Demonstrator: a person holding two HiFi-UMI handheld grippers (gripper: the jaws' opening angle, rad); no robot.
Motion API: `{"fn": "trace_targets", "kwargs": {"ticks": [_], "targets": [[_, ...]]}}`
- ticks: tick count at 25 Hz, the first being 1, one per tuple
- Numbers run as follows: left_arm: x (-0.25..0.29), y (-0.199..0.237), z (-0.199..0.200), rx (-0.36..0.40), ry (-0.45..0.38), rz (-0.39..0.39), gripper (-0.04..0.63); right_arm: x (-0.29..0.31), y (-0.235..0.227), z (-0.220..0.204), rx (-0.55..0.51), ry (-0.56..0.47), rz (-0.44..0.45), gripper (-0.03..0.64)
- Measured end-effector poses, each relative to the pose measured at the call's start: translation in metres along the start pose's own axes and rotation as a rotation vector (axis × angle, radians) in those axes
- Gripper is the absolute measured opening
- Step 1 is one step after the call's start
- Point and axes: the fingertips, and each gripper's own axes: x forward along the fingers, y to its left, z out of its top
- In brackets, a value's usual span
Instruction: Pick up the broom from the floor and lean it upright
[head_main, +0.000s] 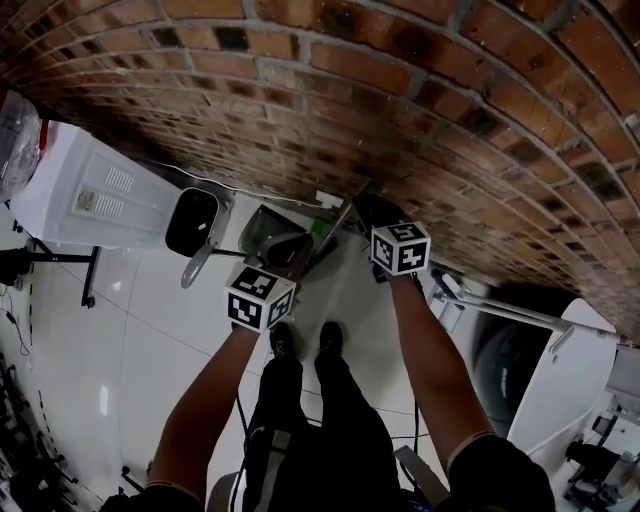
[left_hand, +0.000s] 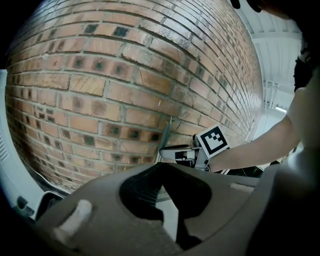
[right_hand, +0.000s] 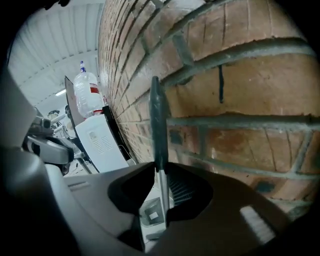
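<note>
Both jaws of the right gripper (right_hand: 159, 172) are clamped on the thin metal pole of the long grey broom (right_hand: 156, 125). It stands nearly upright just beside the red brick wall (right_hand: 240, 100), with its dark grip end uppermost. Whether it touches the bricks cannot be told. The left gripper (left_hand: 161, 186) is apart from the broom, its jaws drawn together with nothing between them. A white box-shaped cabinet (head_main: 90, 190) stands against the same wall, off to the left.
</note>
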Motion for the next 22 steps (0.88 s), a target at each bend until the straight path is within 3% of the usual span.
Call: {"fn": "trace_targets", "kwargs": {"ticks": [10, 13, 16, 18, 22], "targets": [[0.005, 0.007, 0.005, -0.020, -0.011, 0.038, -0.003, 0.026, -0.003, 0.006, -0.026, 0.026, 0.014, 0.095], [0.006, 0.006, 0.009, -0.018, -0.016, 0.042, -0.003, 0.024, -0.002, 0.007, -0.016, 0.023, 0.022, 0.220], [0.006, 0.004, 0.013, -0.011, -0.020, 0.045, -0.003, 0.012, -0.001, 0.008, -0.001, 0.013, 0.013, 0.277], [0.007, 0.000, 0.018, -0.001, -0.023, 0.041, -0.003, -0.004, 0.002, 0.012, 0.003, -0.006, 0.011, 0.268], [-0.002, -0.014, 0.029, 0.015, -0.043, 0.032, -0.003, -0.044, 0.028, 0.042, -0.044, -0.089, 0.038, 0.106]]}}
